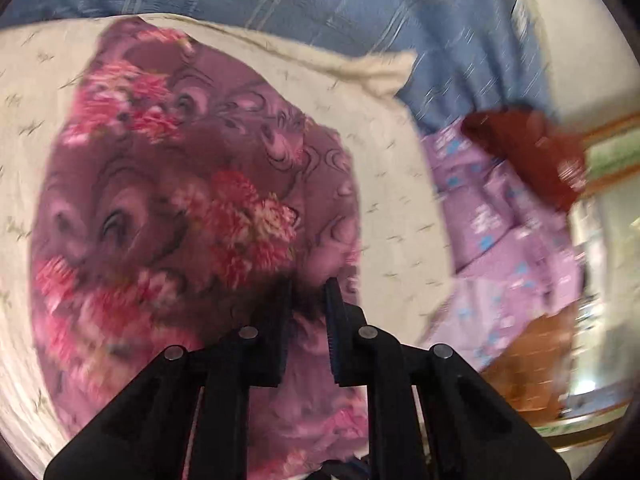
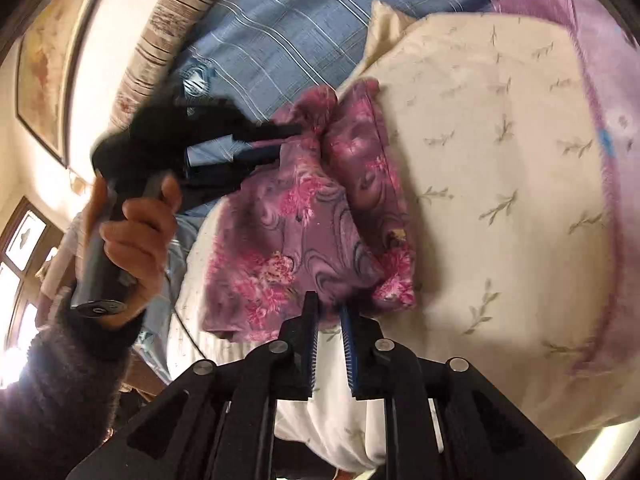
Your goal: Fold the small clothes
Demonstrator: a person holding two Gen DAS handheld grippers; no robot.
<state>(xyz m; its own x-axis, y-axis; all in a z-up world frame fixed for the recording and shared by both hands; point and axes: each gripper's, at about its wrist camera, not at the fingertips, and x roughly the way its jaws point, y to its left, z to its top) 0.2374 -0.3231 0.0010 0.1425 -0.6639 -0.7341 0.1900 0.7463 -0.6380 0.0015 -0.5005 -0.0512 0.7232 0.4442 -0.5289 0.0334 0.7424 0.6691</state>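
While both views show the purple floral garment [image 2: 304, 220] on the cream pillow [image 2: 500, 160], only right cam shows left gripper [image 2: 286, 142] pinching its far edge; right gripper [image 2: 328, 312] nips near hem. Left cam adds a red cloth [image 1: 532, 152].

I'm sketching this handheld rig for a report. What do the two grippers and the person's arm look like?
Both grippers are black, angular linkages with round silver pivot pins. The left gripper and right gripper have flat fingers faced with blue ribbed pads. In the right wrist view, the left gripper sits on a dark grey handle with a silvery disc end cap, gripped by a hand. The sleeve is dark and fuzzy. No cables are visible.
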